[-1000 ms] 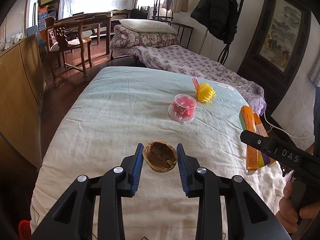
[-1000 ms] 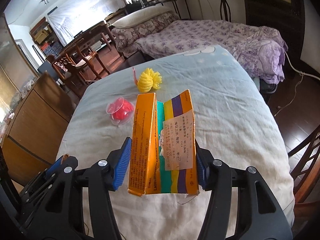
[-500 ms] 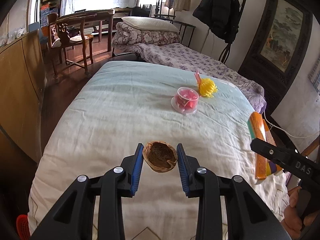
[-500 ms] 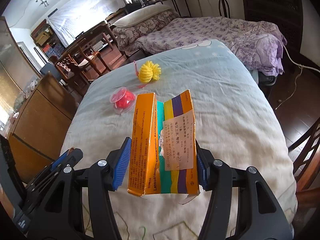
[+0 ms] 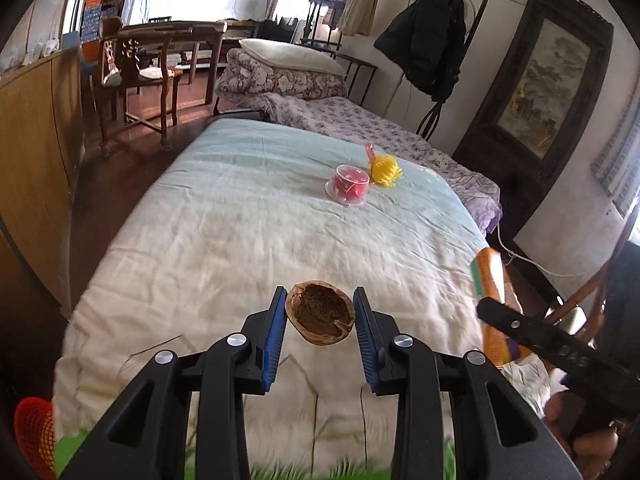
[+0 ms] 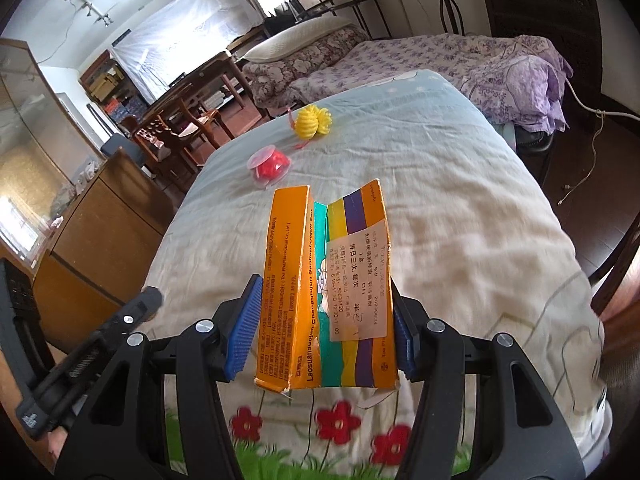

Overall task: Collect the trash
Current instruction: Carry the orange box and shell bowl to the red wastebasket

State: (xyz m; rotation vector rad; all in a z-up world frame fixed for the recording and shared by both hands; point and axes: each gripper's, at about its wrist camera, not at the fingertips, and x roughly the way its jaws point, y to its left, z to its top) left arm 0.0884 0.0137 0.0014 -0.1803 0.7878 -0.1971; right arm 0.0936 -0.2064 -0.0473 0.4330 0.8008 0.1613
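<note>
Left wrist view: my left gripper (image 5: pixel 320 316) clamps a walnut shell (image 5: pixel 320 313) above the bed (image 5: pixel 248 240).
Right wrist view: my right gripper (image 6: pixel 325 320) clamps an orange carton (image 6: pixel 326 288).

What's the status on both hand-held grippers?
Left hand-held gripper shut on walnut shell. Right hand-held gripper shut on orange carton. Red cup, yellow ball on bed. Nothing obstructing.
</note>
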